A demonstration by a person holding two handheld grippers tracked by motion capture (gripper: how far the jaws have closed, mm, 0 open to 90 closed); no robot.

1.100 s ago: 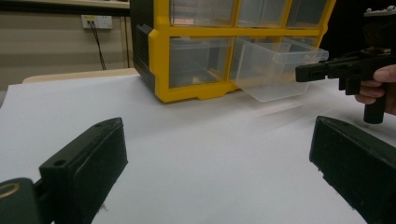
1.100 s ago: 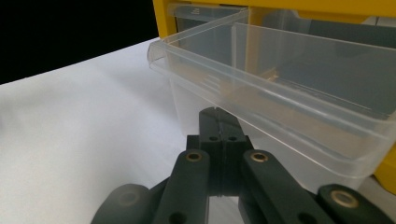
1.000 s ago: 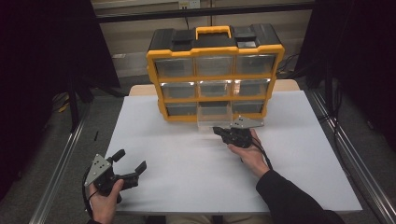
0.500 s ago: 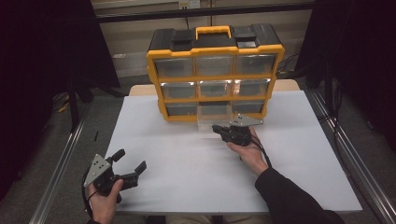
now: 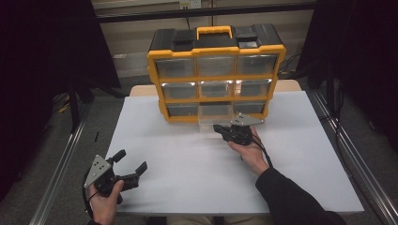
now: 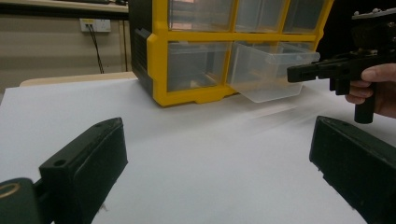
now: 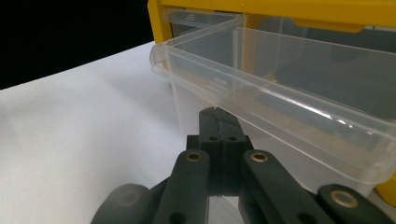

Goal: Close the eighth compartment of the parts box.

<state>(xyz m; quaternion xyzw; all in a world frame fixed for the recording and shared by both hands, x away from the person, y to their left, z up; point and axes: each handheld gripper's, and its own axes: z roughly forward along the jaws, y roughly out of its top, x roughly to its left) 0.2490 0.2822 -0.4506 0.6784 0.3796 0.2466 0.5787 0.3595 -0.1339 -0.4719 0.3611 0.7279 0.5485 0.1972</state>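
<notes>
With its jaws pressed together against the front of a clear drawer (image 5: 214,123) (pulled partway from the yellow organizer (image 5: 216,70)'s bottom row), the right gripper (image 5: 219,128) pauses; the left gripper (image 5: 131,161) waits wide.

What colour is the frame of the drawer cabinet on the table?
Yellow; the cabinet frame carries a black top and holds clear drawers. The high view shows it best.

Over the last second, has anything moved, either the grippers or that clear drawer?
Nothing has visibly changed. The right gripper stays shut at the front of the clear drawer, which remains pulled partway out of the bottom row of the yellow organizer. The left gripper still rests open near the table's front left corner.
</notes>
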